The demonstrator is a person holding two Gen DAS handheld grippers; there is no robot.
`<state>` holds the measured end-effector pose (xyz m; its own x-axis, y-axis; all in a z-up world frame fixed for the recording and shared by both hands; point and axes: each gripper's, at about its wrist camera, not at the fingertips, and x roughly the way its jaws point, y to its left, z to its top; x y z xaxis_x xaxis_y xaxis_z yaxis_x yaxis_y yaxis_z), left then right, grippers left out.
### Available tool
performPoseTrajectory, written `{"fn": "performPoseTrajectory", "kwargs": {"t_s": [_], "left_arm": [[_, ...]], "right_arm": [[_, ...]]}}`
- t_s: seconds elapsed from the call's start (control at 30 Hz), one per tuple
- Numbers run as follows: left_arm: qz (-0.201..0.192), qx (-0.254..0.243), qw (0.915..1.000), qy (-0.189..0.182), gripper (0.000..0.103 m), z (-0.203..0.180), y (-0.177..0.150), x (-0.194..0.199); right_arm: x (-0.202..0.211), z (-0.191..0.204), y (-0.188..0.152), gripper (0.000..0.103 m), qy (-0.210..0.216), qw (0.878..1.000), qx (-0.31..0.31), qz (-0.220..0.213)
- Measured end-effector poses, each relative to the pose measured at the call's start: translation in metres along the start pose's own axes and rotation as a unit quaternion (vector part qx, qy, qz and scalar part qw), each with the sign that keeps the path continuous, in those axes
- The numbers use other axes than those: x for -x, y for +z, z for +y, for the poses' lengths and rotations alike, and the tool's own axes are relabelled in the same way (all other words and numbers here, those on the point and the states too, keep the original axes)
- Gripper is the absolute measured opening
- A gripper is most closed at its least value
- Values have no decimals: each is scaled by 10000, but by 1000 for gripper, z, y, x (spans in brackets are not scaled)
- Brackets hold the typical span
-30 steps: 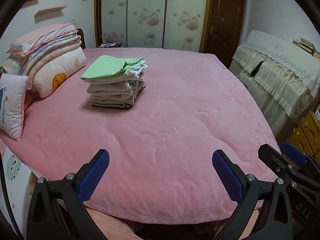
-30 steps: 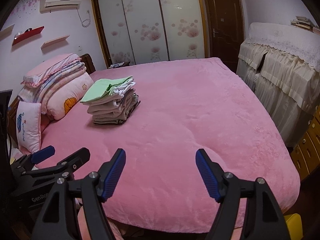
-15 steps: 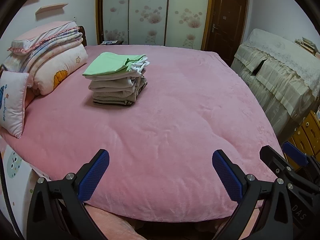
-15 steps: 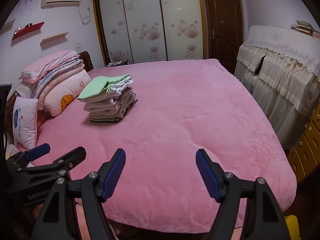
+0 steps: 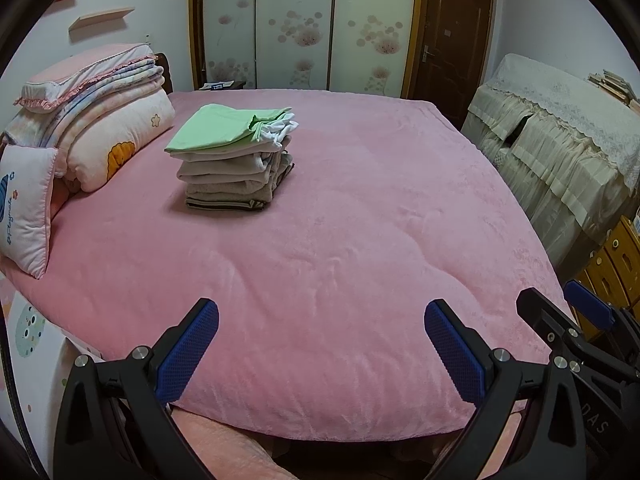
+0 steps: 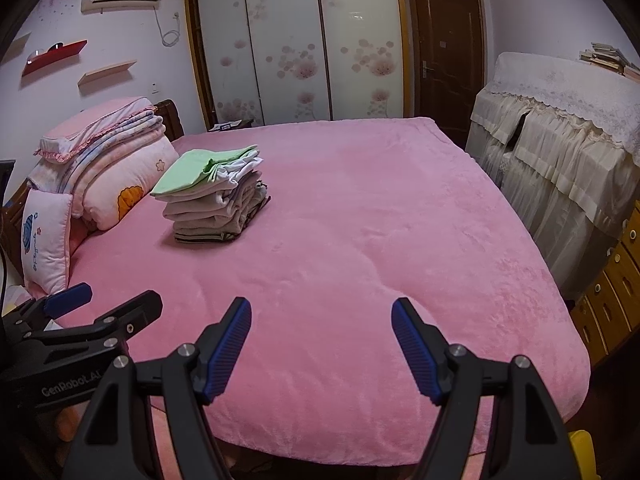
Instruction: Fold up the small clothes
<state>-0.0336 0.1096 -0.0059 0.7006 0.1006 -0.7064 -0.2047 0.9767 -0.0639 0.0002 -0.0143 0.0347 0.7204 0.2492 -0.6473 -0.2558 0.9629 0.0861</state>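
A neat stack of folded clothes (image 5: 234, 160), green piece on top, sits on a pink bed (image 5: 340, 248); both grippers' jaws released, empty.

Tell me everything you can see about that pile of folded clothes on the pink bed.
The stack of folded clothes sits on the pink plush bedspread, near the rolled quilts but apart from them. A light green piece lies on top, then white, beige and grey layers, with a dark-edged one lowest. It looks soft, neat, slightly fanned at the right. Nothing else touches it.

Pink blanket (image 5: 340, 240) – green top garment (image 5: 216, 128) on beige stack; floral wardrobe doors (image 6: 288, 40)
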Motion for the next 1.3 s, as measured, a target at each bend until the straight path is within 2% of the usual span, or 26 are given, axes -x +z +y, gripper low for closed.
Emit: {"fn": "performPoseTrajectory", "kwargs": {"t_s": [0.83, 1.3], "left_arm": [[110, -56, 9998, -140, 102, 6, -2, -5], [139, -100, 9998, -98, 102, 6, -3, -4]], "right_arm": [[-1, -9, -5, 73, -95, 9999, 14, 49], [4, -18, -6, 73, -96, 9999, 29, 83]]}}
